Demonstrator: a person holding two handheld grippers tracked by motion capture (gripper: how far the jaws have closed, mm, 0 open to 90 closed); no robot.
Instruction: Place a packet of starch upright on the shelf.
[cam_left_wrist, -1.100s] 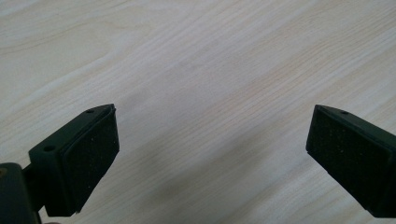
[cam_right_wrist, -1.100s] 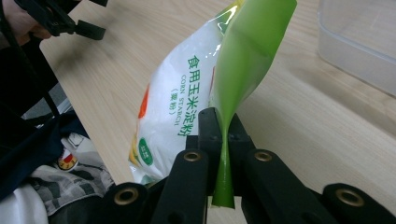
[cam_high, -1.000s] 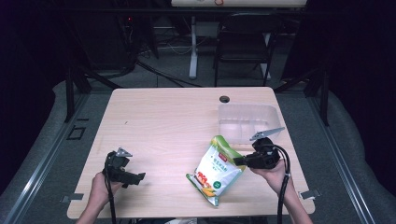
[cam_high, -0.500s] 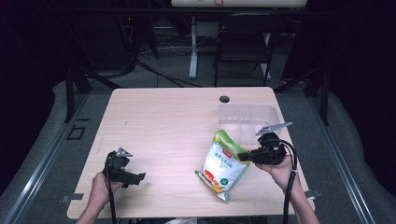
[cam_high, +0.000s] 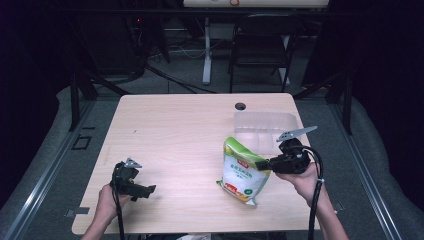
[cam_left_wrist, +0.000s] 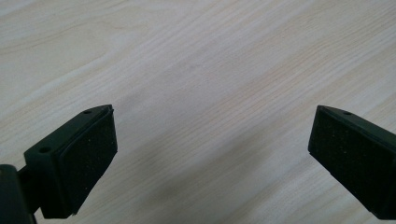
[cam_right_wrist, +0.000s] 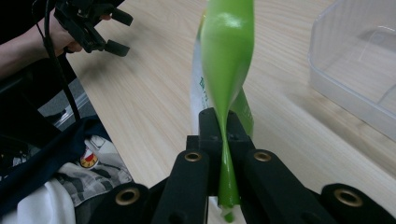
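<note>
Bare tabletop (cam_high: 180, 135) lies open left of the right gripper (cam_high: 264, 165); a clear plastic tray (cam_high: 265, 127) stands just beyond it.

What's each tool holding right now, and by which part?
Right tool is shut on the green snack bag, pinching its side edge. Left tool is open, holding nothing.

A pale wood-grain table (cam_high: 175, 130) sits lit in the middle of a dark room — everything beyond its edges falls off into shadow. Grey floor (cam_high: 55, 150) wraps around it, with a metal rail (cam_high: 45, 175) running along the left side. Behind, a dark chair (cam_high: 260, 55) and a white desk leg (cam_high: 206, 50) stand among trailing cables (cam_high: 165, 75) — dim back there.
</note>
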